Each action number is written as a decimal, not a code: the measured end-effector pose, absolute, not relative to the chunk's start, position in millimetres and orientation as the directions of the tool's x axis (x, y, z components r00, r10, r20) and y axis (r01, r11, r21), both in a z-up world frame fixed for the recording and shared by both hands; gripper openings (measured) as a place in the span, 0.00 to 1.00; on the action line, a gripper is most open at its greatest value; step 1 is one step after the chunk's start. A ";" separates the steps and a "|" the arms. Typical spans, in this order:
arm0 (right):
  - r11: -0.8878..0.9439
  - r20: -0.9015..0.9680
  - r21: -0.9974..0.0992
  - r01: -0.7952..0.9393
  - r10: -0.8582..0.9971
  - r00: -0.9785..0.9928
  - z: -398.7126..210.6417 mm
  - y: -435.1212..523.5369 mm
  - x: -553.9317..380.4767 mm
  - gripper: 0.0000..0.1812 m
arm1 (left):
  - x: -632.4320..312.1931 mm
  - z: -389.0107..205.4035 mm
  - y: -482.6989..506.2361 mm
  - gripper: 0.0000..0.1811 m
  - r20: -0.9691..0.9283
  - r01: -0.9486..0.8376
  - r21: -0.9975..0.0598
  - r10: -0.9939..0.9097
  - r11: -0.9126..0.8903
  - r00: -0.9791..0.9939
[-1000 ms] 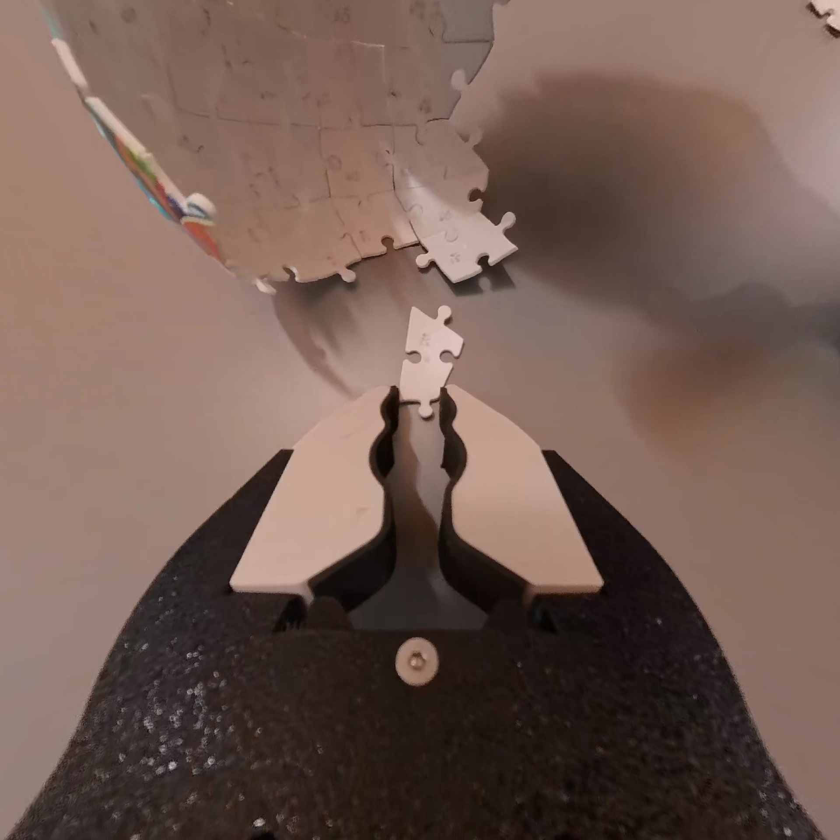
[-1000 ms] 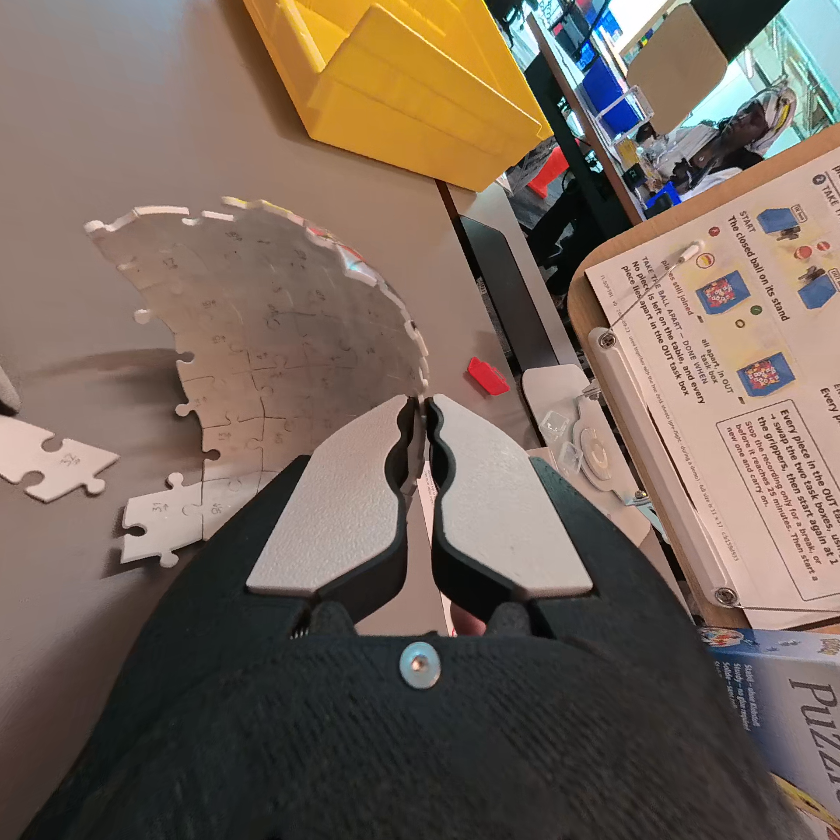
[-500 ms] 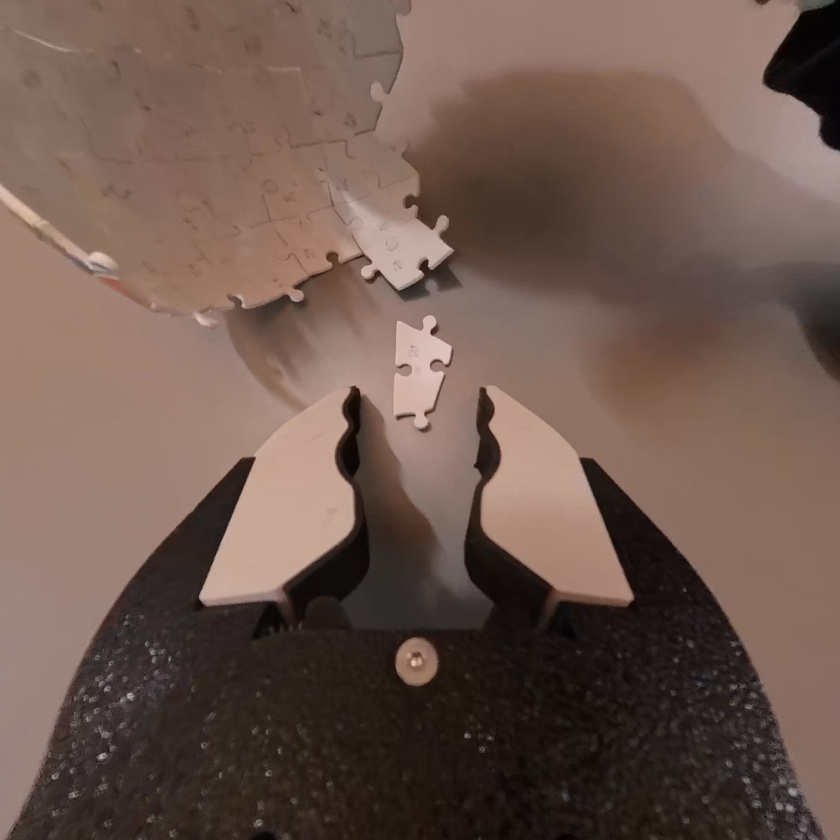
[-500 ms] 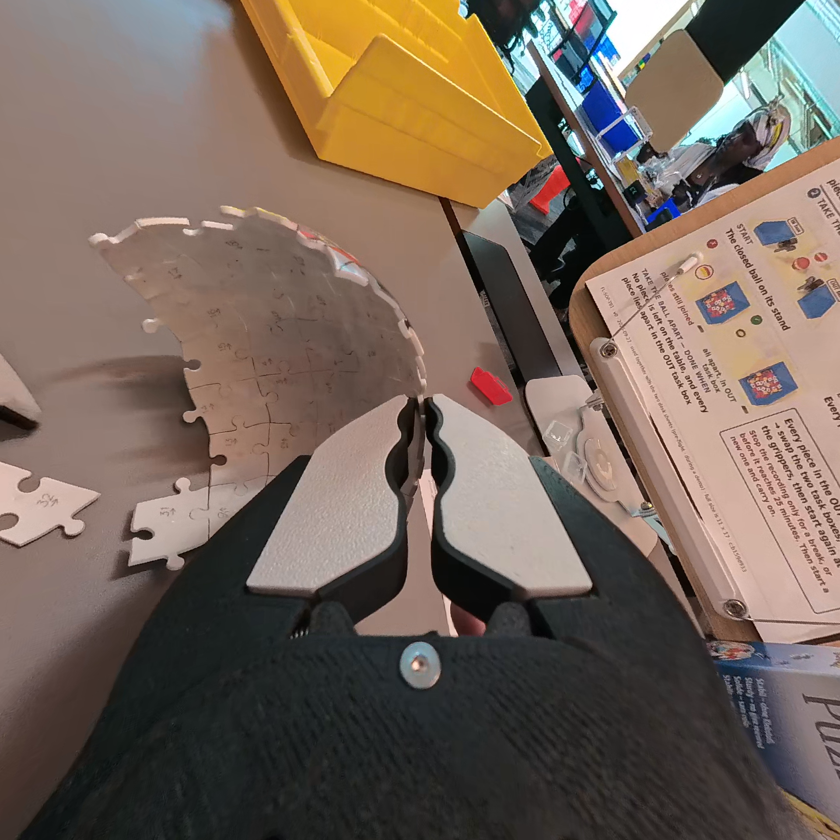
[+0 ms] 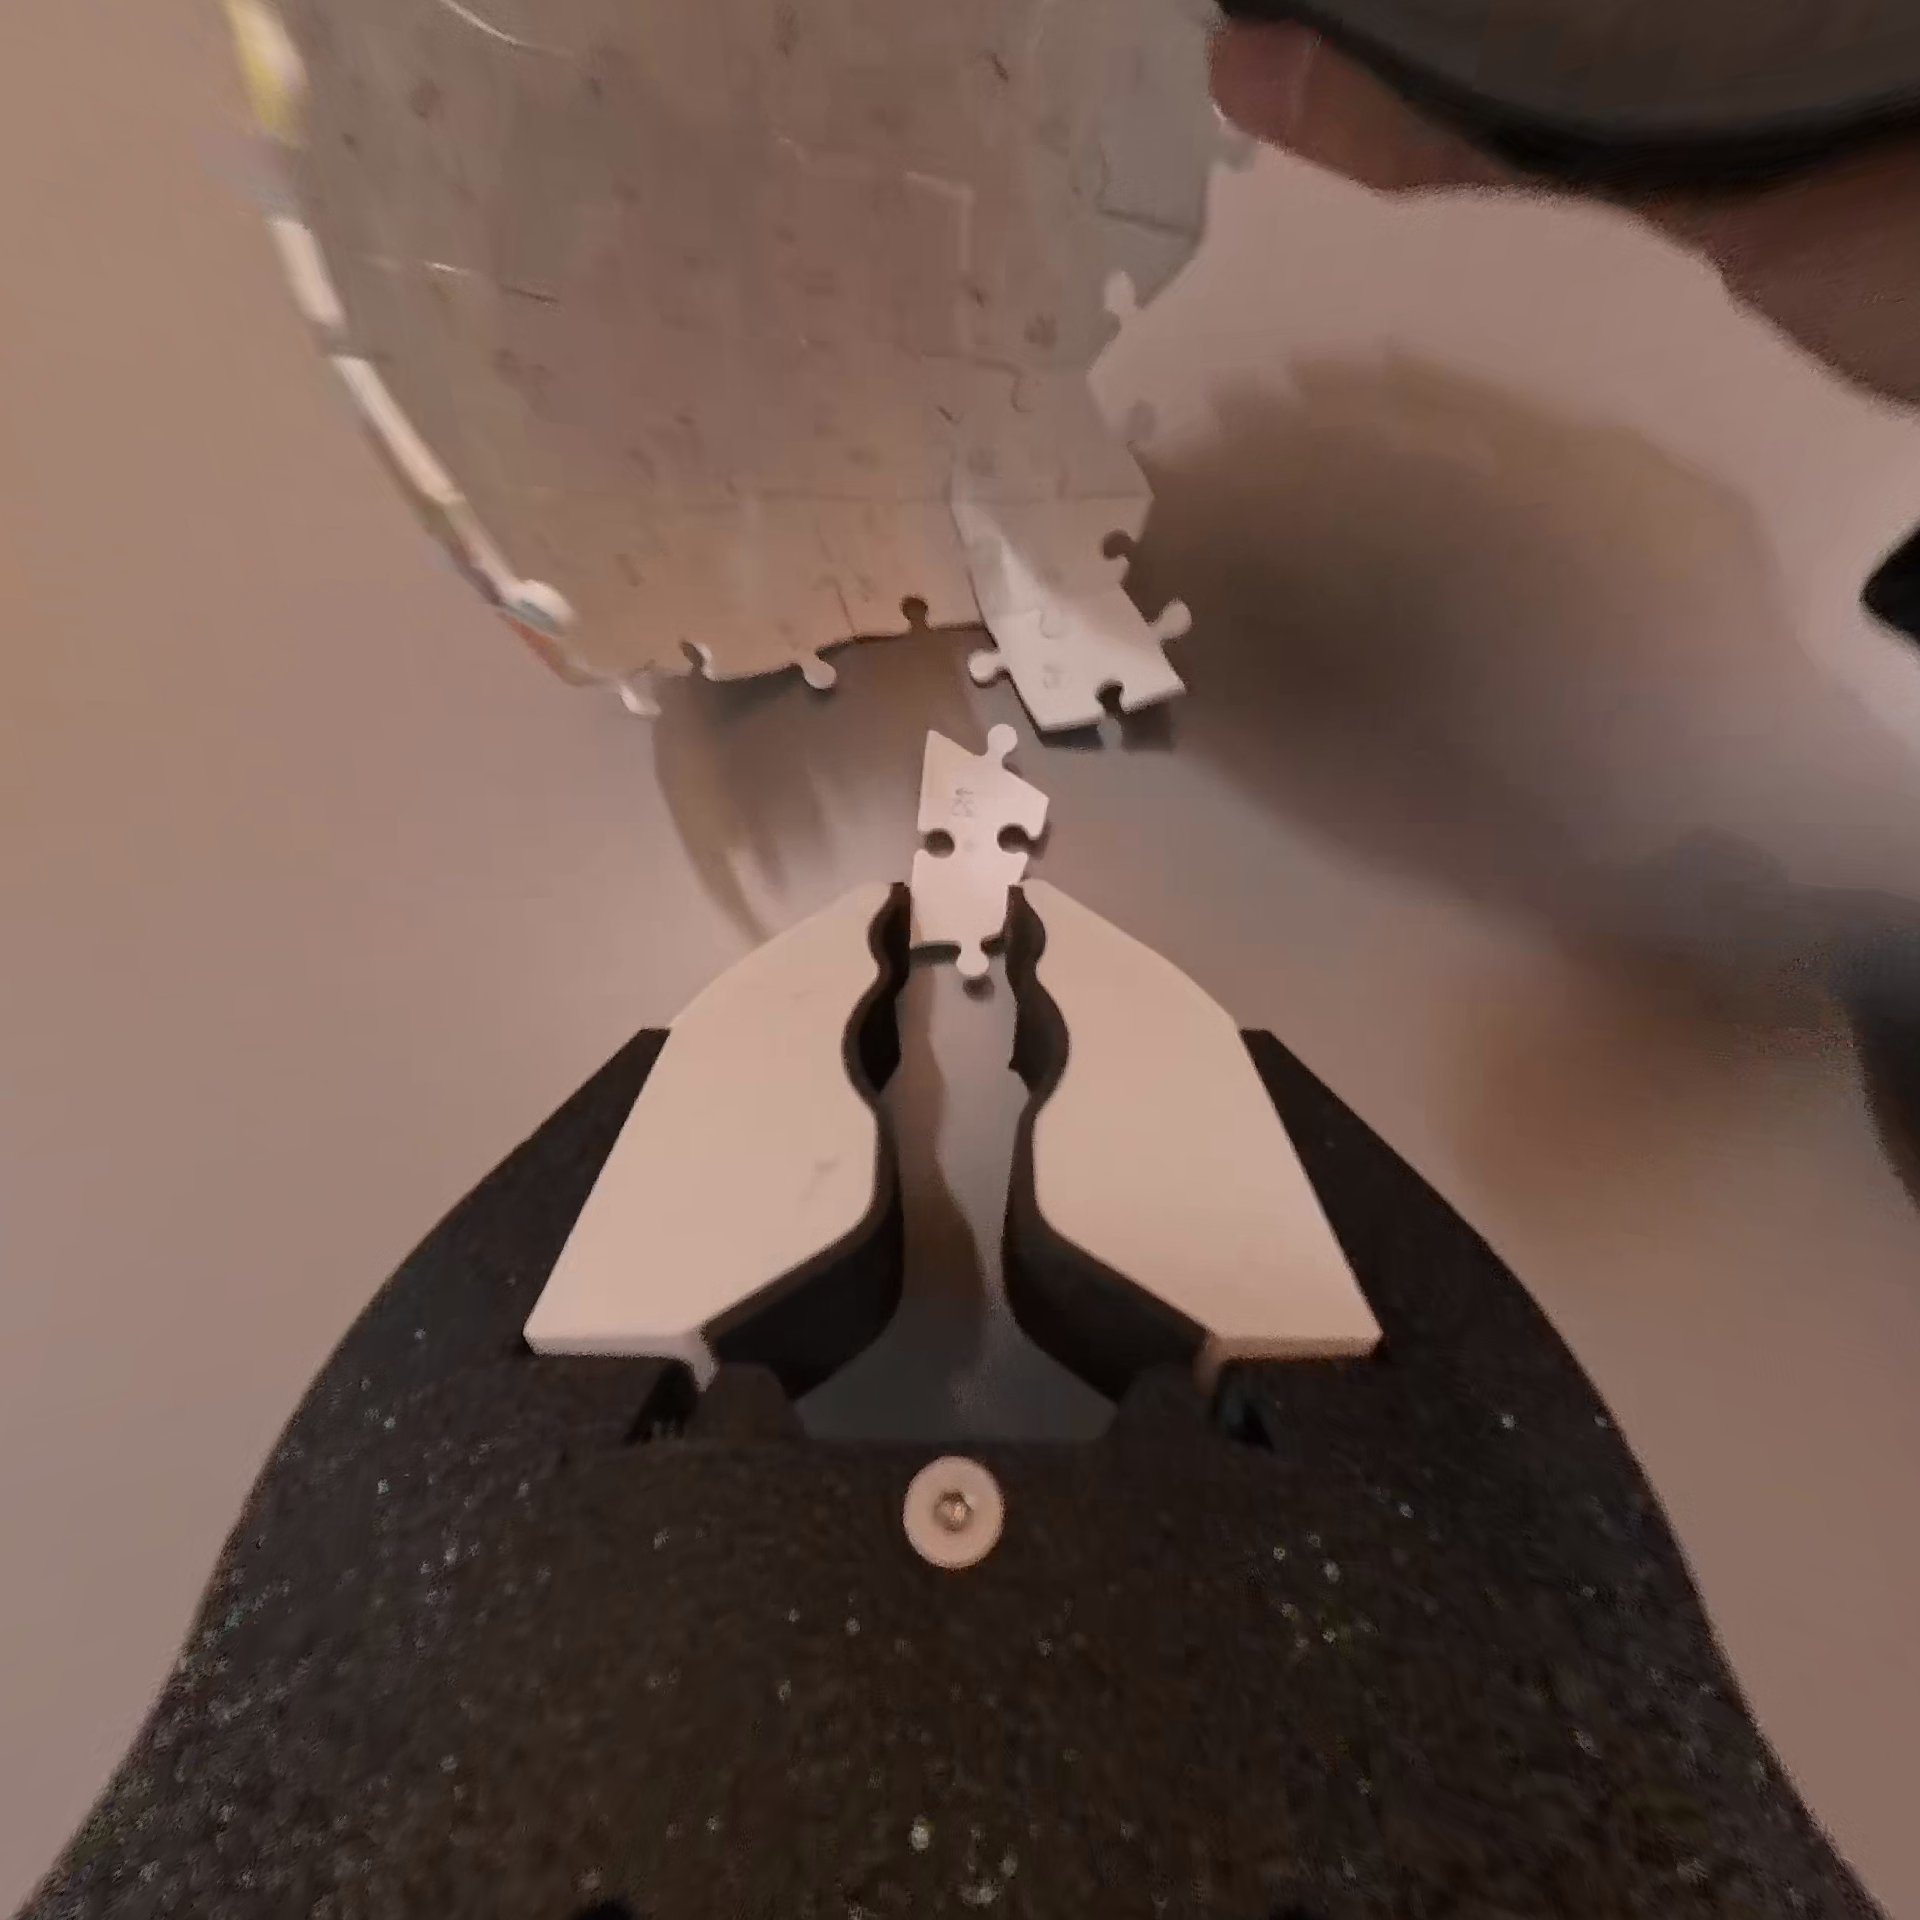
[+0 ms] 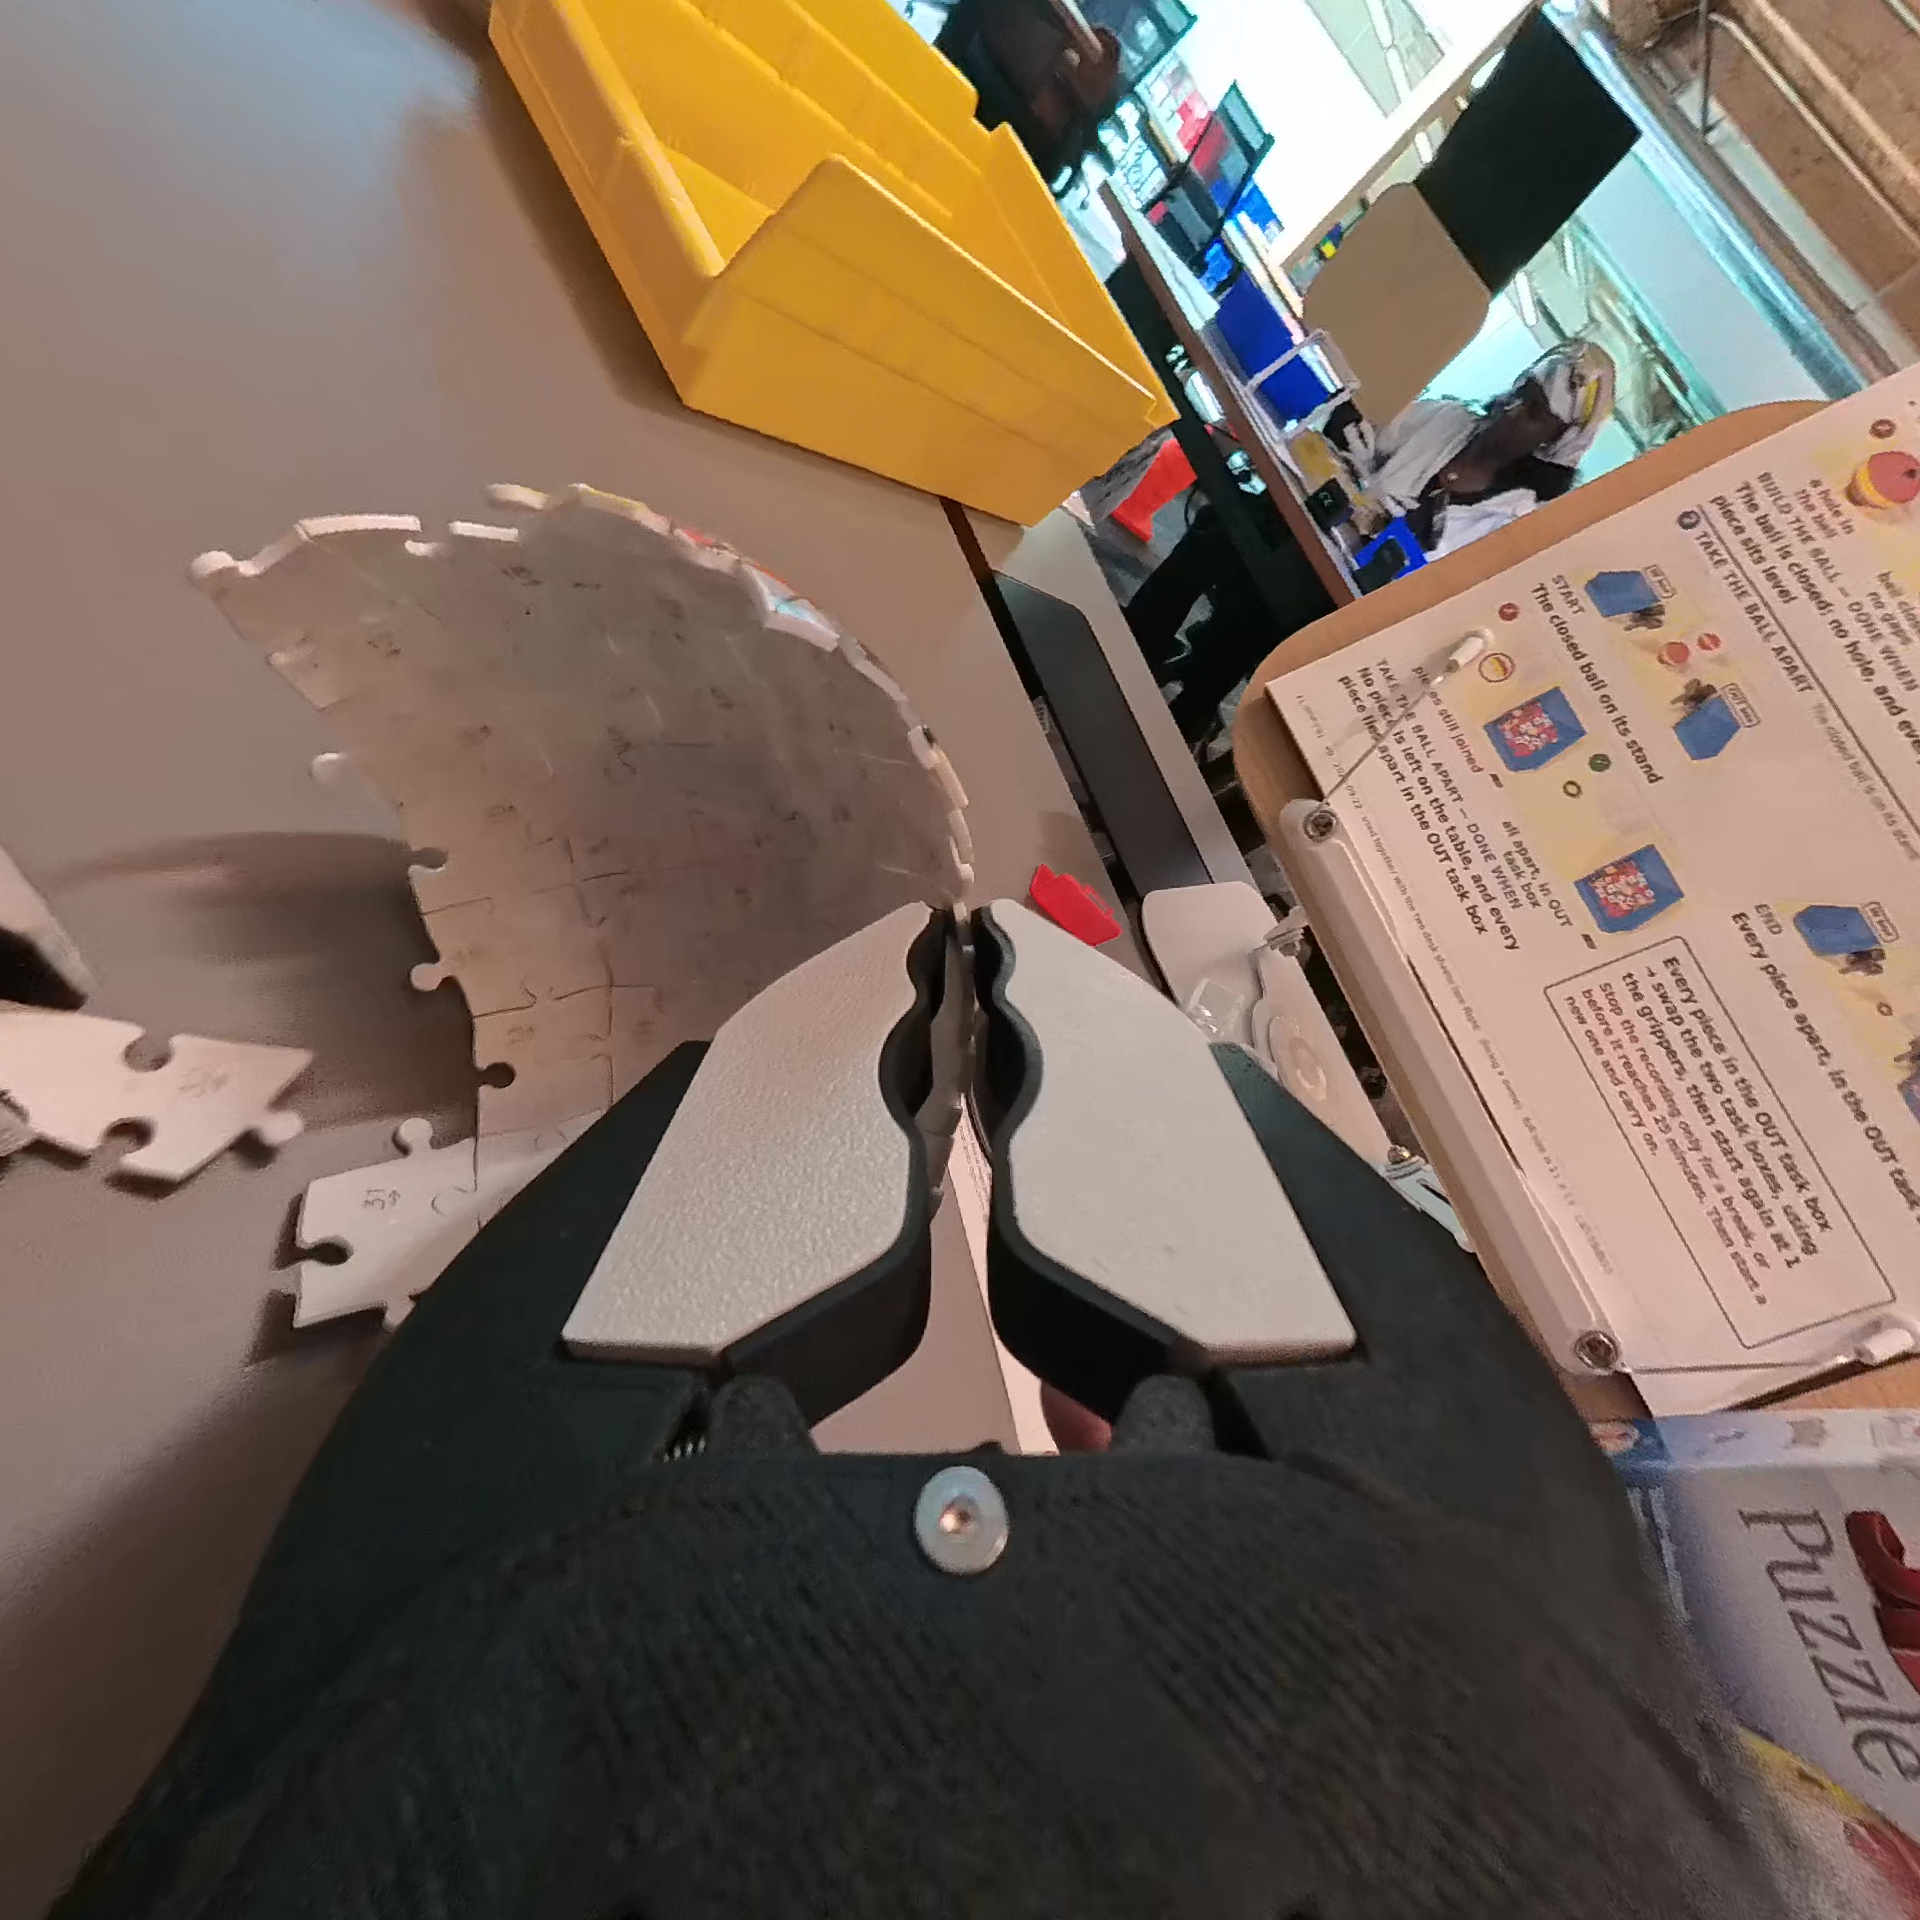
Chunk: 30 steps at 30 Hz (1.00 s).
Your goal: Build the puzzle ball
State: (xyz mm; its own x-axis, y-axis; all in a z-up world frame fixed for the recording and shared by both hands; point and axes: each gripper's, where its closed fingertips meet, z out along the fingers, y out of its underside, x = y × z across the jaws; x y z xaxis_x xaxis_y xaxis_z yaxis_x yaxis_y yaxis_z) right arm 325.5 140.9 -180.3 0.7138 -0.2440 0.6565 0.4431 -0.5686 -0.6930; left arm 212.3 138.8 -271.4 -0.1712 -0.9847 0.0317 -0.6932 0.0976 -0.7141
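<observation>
Gripping a loose puzzle piece (image 5: 971,862) by its lower end, the left gripper (image 5: 961,914) has its fingers pressed against the piece's two sides; half a second ago those fingers stood wide apart with the piece lying flat on the grey table (image 5: 312,935) between them, so the pinch has only just been remade. Just ahead of the piece sits the half-built puzzle ball (image 5: 727,364), a curved shell seen from its pale inner side, coloured print showing only along its left rim; its lowest edge piece (image 5: 1081,655) juts out toward the loose piece, near but not touching. In my judgement the regrasp means the piece is ready to be offered to that open edge again, and the short hold on its lower end may let it twist when pressed.

Further right, the right gripper (image 6: 961,920) is clamped on the shell's rim, fingers nearly together with the thin edge between them; it has kept this hold throughout, steadying the shell, which now looms larger in the left view. From the right wrist view the loose piece shows at the far left. Behind the shell stands a yellow bin (image 6: 883,281); a small red object (image 6: 1070,902) lies beyond the fingertips; at the right are an instruction sheet (image 6: 1621,883) and a puzzle box (image 6: 1797,1621).
</observation>
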 end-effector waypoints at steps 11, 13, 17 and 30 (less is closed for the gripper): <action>-0.557 0.698 -0.687 0.467 -0.327 0.637 -175.5 131.7 317.3 0.03 | 240.4 -263.1 143.2 0.09 0.085 -0.650 -0.755 -0.996 -0.089 0.039; -0.556 0.699 -0.688 0.465 -0.337 0.631 -175.2 130.7 316.5 0.02 | 243.4 -264.7 144.2 0.09 0.084 -0.655 -0.748 -0.994 -0.107 0.066; -0.547 0.689 -0.698 0.461 -0.342 0.639 -174.9 129.9 315.8 0.02 | 243.8 -269.5 147.3 0.09 0.088 -0.674 -0.726 -0.990 -0.137 0.107; -0.535 0.672 -0.715 0.449 -0.350 0.653 -175.8 128.3 317.4 0.02 | 238.0 -256.0 143.4 0.11 -0.216 -0.562 -0.767 -0.950 0.308 -0.226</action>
